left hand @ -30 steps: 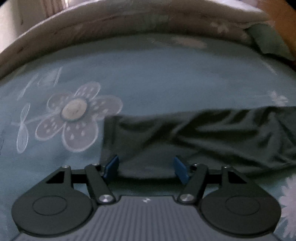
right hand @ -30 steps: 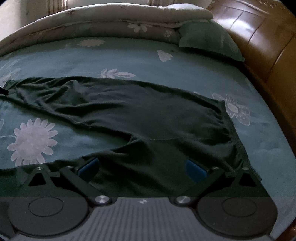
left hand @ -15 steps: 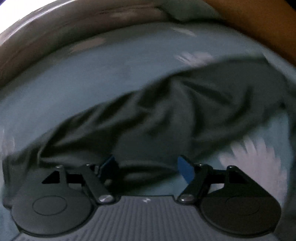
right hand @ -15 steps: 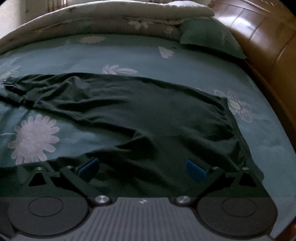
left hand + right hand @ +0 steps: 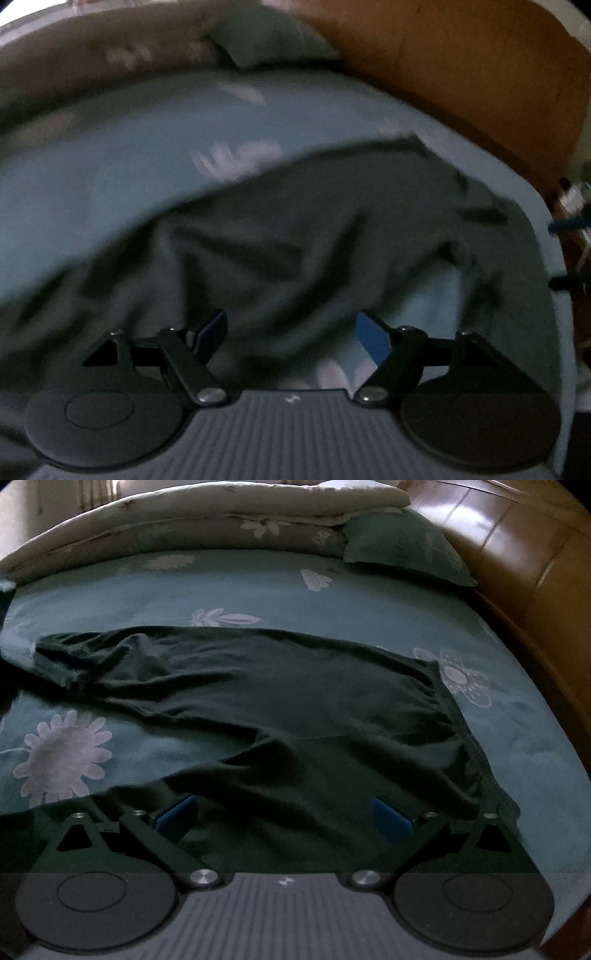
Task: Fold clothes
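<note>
On the bed (image 5: pixel 369 602), which is covered with a blue-green sheet printed with pale flowers, a pair of dark trousers (image 5: pixel 280 701) lies spread out. In the right wrist view its waistband sits at the right, near a printed flower and toward the wooden headboard (image 5: pixel 517 568), and 1 leg stretches away to the left, its far end bunched and wrinkled. The other leg runs down toward the camera and passes under the right tool (image 5: pixel 282 814). That tool hangs over the cloth with its 2 blue pads set wide apart; dark fabric fills the gap between them, but the pads do not press on it, so it holds nothing.

The left wrist view is blurred. The left tool (image 5: pixel 291 330) is also spread wide, its jaws having just been opening. Trouser cloth (image 5: pixel 295 236) lies below and between the pads at the left, bare sheet shows near the right pad, and neither pad grips the fabric. The trousers rise in loose folds ahead of it.

A rolled cream quilt (image 5: pixel 207 520) runs along the far edge of the bed, with a green pillow (image 5: pixel 402 546) beside it against the headboard. In the left view the headboard (image 5: pixel 443 74) fills the upper right.
</note>
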Tool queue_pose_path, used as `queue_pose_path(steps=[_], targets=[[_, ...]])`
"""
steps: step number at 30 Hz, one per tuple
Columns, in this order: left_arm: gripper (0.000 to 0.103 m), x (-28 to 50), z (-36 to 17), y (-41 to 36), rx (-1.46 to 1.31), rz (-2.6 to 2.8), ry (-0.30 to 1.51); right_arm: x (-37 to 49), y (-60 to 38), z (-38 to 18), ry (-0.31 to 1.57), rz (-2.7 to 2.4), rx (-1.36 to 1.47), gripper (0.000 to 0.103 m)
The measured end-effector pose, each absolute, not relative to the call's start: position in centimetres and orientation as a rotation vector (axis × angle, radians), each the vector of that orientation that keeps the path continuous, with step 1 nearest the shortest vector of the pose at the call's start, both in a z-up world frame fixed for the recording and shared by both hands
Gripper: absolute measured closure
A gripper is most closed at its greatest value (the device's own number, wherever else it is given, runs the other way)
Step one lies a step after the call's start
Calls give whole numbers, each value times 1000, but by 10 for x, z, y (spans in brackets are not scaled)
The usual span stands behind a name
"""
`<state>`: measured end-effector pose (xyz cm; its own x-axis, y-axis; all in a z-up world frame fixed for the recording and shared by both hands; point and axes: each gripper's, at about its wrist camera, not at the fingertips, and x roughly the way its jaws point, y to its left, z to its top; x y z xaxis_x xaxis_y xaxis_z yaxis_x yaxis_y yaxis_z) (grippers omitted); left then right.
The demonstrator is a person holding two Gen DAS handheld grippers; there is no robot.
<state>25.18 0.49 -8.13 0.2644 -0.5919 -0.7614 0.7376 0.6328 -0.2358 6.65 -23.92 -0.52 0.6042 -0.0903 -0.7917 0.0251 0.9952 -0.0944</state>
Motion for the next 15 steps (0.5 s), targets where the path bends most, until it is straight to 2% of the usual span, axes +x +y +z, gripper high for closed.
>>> queue_pose_path(steps=[1, 4, 9, 12, 15], targets=[[23, 247, -85, 7, 173, -923, 952, 65, -241, -5, 922, -73, -69, 1], [22, 245, -76, 8, 183, -972, 967, 59, -248, -8, 927, -95, -45, 1], [22, 248, -61, -6, 143, -1017, 890, 57, -249, -9, 924, -103, -21, 1], [23, 254, -83, -22, 90, -999, 1008, 57, -246, -7, 920, -92, -35, 1], [18, 242, -80, -26, 136, -1063, 1023, 57, -246, -4, 918, -93, -50, 1]])
